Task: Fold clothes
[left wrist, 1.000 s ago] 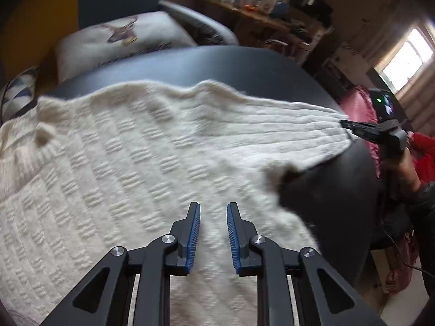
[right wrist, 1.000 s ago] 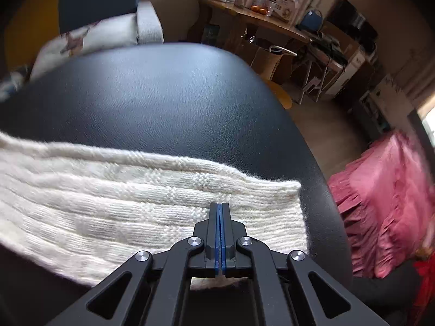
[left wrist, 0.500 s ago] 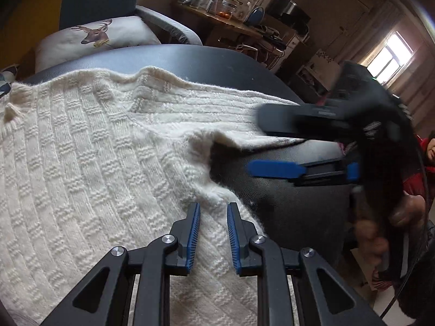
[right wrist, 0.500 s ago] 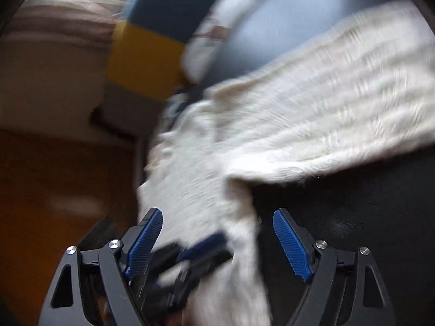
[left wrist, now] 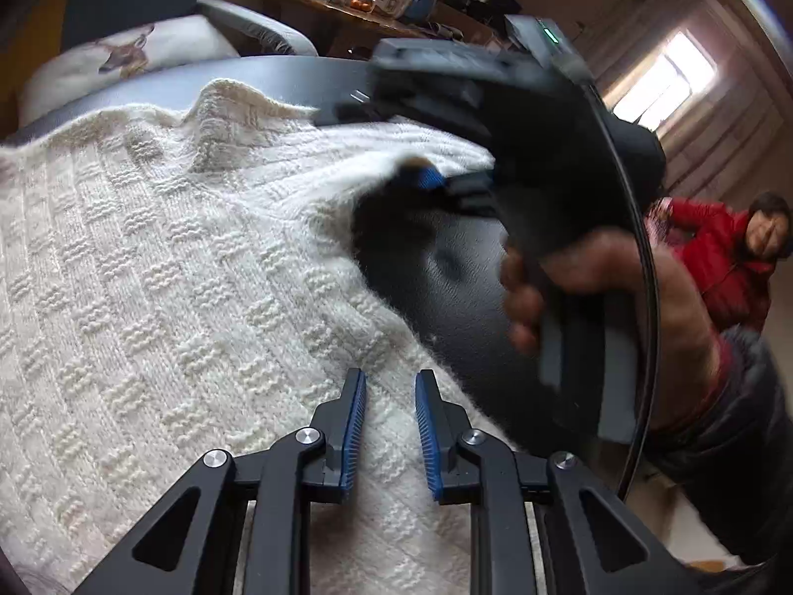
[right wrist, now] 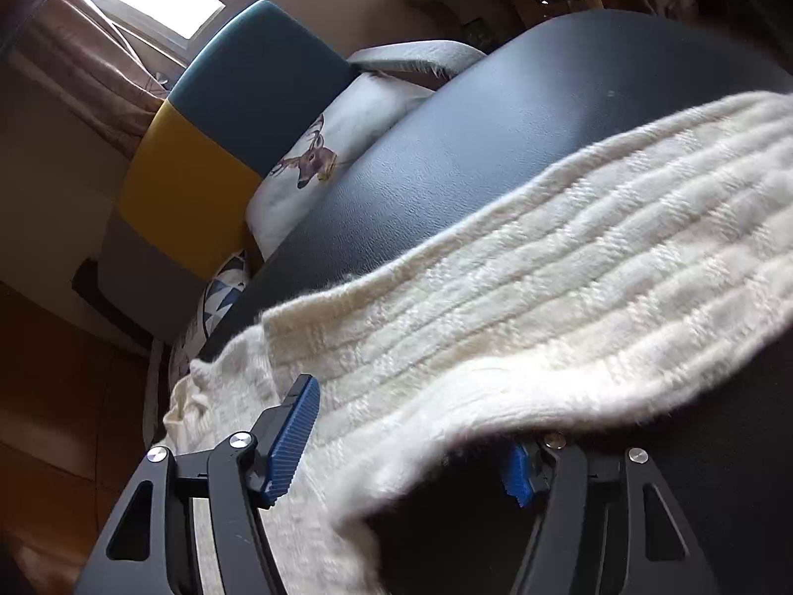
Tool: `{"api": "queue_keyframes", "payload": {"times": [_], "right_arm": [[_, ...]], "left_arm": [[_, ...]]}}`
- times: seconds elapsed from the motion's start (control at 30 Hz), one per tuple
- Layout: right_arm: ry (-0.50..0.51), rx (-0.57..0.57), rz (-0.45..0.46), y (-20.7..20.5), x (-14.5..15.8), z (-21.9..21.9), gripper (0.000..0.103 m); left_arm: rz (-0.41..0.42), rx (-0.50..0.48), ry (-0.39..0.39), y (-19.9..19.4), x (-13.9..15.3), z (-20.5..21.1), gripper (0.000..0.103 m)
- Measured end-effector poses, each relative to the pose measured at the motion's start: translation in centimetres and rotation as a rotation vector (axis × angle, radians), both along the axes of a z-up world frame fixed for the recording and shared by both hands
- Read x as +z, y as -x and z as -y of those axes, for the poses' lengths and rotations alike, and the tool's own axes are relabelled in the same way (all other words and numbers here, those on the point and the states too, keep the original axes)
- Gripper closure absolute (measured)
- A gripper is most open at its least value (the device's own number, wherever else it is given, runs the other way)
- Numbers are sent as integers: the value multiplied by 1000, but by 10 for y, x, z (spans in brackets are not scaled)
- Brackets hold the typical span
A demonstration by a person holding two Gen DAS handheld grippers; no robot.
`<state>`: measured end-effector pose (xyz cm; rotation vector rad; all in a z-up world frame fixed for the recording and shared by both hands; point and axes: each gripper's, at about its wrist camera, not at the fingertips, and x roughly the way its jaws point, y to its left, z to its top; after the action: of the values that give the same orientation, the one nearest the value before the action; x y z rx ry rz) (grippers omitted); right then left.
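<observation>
A big cream knitted sweater (left wrist: 163, 297) is lying spread out on a dark, smooth leather seat (left wrist: 461, 287), and it is filling most of the left and near part of the left wrist view. One sleeve (right wrist: 570, 287) is stretching out to the right across the seat, and its near edge is lifting up off the seat. The left gripper (left wrist: 390, 426) is hovering over the near part of the sweater with its blue fingers a little way apart, and it is holding nothing. The right gripper (right wrist: 406, 451) is reaching in from the right, held by a hand (left wrist: 560, 287). Its fingers are standing wide apart around the sleeve edge, one above the wool and one below, but they are not pinching it yet. The sweater looks thick, soft and floppy, so it is probably going to sag and bend wherever it is not held. It looks fluffy, not slippery, so the ribbed fingers should be getting a good hold on it. It does not look like it can break, but pulling too hard might stretch the knit. A good place to take hold looks like the sleeve edge near where it joins the body, with a deep bite of wool between the fingers. A deer cushion (right wrist: 327, 148) is sitting far behind the seat.
</observation>
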<state>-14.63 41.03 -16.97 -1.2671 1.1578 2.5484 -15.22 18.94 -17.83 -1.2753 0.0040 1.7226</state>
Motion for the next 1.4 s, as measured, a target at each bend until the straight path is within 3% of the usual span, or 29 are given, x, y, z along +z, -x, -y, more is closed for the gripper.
{"api": "queue_keyframes", "payload": {"times": [0.07, 0.17, 0.33, 0.47, 0.63, 0.77, 0.87, 0.9, 1.1, 1.2, 1.27, 1.4], "right_arm": [[22, 30, 23, -16, 3, -7, 24], [-53, 81, 43, -40, 19, -10, 24], [-343, 164, 17, -31, 50, -5, 20], [-567, 187, 100, -2, 44, -11, 16], [-666, 186, 221, 12, 14, -41, 16], [-615, 140, 250, -2, -6, -70, 5], [-608, 124, 238, -12, -9, -78, 0], [-614, 121, 234, -13, -9, -78, 0], [-611, 111, 223, -13, -5, -77, 0], [-553, 115, 205, -20, 7, -80, 0], [-536, 70, 163, -30, 24, -94, 0], [-513, 2, 185, -33, 37, -142, 0]], "left_arm": [[27, 41, -30, 11, 5, 8, 83], [45, 116, -77, 32, 17, 24, 83], [13, 213, -92, 84, 40, 32, 83], [-30, 229, -18, 115, 43, 16, 83], [-67, 203, 89, 144, 28, -14, 83], [-116, 216, 212, 160, 4, -42, 82], [-107, 293, 169, 164, 1, -36, 82], [-109, 311, 164, 162, 0, -35, 86], [-86, 346, 151, 151, 12, -31, 85], [-74, 353, 114, 133, 24, -16, 83], [-75, 343, 96, 113, 28, -2, 83], [-90, 328, 106, 78, 25, 19, 83]]}}
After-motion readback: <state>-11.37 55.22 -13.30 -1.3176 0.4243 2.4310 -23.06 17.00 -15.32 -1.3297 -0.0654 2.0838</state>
